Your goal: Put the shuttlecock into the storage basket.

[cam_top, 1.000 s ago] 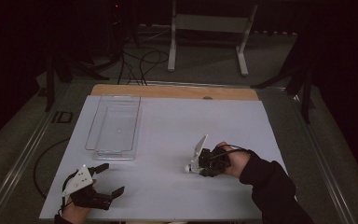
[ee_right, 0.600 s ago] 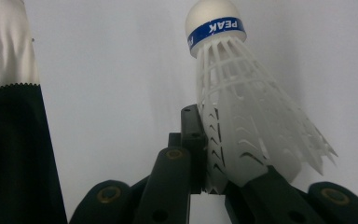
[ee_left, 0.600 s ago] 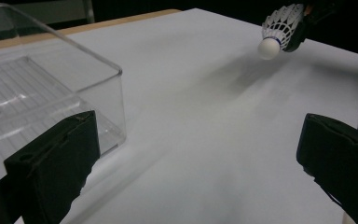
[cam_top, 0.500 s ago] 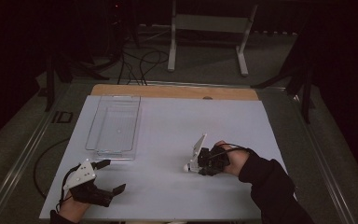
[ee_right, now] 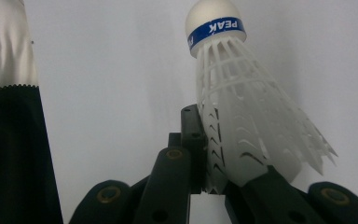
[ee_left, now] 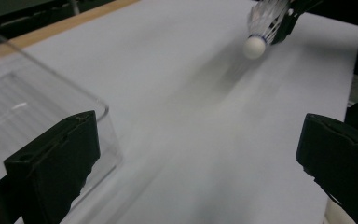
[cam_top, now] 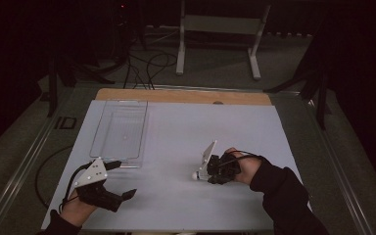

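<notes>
Shuttlecock (ee_right: 242, 121) clamped in right gripper (cam_top: 210, 171) — skirt base hidden; left gripper (ee_left: 200, 154) gapes, blurred.

– What colours have I got on my feeds?
– I see a white shuttlecock (ee_right: 242, 116) with a blue band, black jaws, a clear tray (cam_top: 120, 128), a white mat (cam_top: 186, 142), and a tan wooden strip (cam_top: 176, 96).

Dim room, grey floor (cam_top: 284, 68), white stand (cam_top: 219, 29)
</notes>
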The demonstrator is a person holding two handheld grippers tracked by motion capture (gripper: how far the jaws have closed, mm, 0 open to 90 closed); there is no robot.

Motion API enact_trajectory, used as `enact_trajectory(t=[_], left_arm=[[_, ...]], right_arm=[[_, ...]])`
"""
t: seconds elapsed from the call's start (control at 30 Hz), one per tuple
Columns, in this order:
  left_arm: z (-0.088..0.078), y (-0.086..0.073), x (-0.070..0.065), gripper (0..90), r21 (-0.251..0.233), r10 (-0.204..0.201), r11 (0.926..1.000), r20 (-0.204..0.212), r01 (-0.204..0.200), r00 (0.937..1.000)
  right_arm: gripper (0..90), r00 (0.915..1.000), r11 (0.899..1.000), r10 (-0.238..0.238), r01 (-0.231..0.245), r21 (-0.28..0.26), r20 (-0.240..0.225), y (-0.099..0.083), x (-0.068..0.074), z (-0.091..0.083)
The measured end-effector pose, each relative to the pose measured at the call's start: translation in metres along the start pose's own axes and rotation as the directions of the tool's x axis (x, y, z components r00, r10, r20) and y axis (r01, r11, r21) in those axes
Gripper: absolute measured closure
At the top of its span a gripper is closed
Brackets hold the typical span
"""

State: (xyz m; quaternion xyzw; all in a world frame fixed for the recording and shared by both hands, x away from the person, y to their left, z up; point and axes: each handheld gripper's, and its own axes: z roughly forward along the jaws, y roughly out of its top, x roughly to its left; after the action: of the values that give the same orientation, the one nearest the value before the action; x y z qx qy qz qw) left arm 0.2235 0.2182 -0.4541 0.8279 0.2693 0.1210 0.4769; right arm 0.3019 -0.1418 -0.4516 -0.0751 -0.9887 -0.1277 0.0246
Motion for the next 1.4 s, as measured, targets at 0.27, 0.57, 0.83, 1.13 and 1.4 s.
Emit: enact_trajectory(t=[0.27,0.57,0.83,1.13,1.4], left_arm=[[0.000,0.027,0.000,0.0,0.009,0.053,0.9986,0.041,-0.053,0.9978],[0.008,0.056,-0.004,0.0,0.042,0.109,0.9926,0.104,-0.113,0.9887],[0.020,0.075,-0.006,0.0,0.092,0.144,0.9834,0.129,-0.157,0.9811],[0.040,0.086,-0.009,0.0,0.135,0.168,0.9726,0.160,-0.190,0.9728],[0.053,0.095,-0.012,0.0,0.165,0.161,0.9678,0.179,-0.190,0.9707]], right_arm=[[89.5,1.0000,1.000,0.000,0.000,-0.010,-0.001,0.000,0.001,0.000],[89.4,1.0000,1.000,0.008,-0.009,-0.015,-0.004,0.001,0.002,0.001],[89.4,1.0000,1.000,0.006,-0.006,-0.030,-0.006,0.001,0.003,0.002],[89.5,1.0000,0.999,-0.001,0.001,-0.046,0.000,0.001,0.005,0.001],[89.6,0.9999,0.997,-0.012,0.012,-0.076,0.000,0.003,0.008,-0.001]])
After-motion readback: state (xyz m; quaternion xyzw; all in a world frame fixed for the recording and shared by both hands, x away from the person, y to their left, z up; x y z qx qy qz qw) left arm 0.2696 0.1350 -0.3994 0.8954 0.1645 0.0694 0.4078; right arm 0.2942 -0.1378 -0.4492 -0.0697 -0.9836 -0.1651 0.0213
